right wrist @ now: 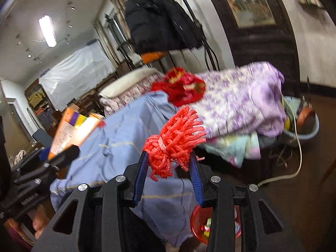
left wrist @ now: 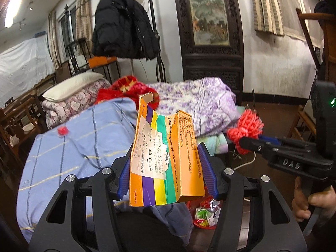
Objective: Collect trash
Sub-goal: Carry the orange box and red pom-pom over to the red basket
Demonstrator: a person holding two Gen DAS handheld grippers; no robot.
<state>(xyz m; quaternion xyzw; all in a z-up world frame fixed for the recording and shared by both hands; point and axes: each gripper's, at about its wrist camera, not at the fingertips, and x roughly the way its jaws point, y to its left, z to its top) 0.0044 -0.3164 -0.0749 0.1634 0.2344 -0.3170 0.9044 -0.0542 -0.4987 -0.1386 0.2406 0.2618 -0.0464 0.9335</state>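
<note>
Bedroom, cluttered. Bed piled with bedding: blue quilt [left wrist: 69, 147] nearest, purple floral quilt [left wrist: 195, 105] behind it, red blanket [left wrist: 128, 88] between them, white pillow [left wrist: 73, 86] at the far end. Black jacket [left wrist: 124, 25] hangs on a stand behind the bed, carved dark screen with a painting [left wrist: 208, 21] against the wall.

Left gripper [left wrist: 167, 168]: fingers about half open, blue pads pressed on both sides of a flattened, torn-open medicine box [left wrist: 166, 159]. Box is orange with purple/yellow/green stripes and a white label, stands upright between the fingers, top flap sticking up well past the tips. Firm hold, box in the air above the blue quilt edge.

Right gripper [right wrist: 169, 159]: fingers narrower, roughly a third open, closed on a bundle of red foam netting [right wrist: 174, 138]. Bundle bulges out above and forward of the fingertips; frayed ends fan toward the purple quilt. Right view is motion-blurred, but the pads are clearly on the netting.

Red trash basket [left wrist: 201, 212] sits on the floor below and just past the fingers of both grippers, beside the hanging corner of the blue quilt. Wrappers already in it. Partly hidden by the gripper bodies in both views.

A small red scrap [left wrist: 63, 130] lies on the blue quilt, left of the left fingers. The hand [left wrist: 313, 201] gripping the right tool's handle shows at the left view's right edge.
</note>
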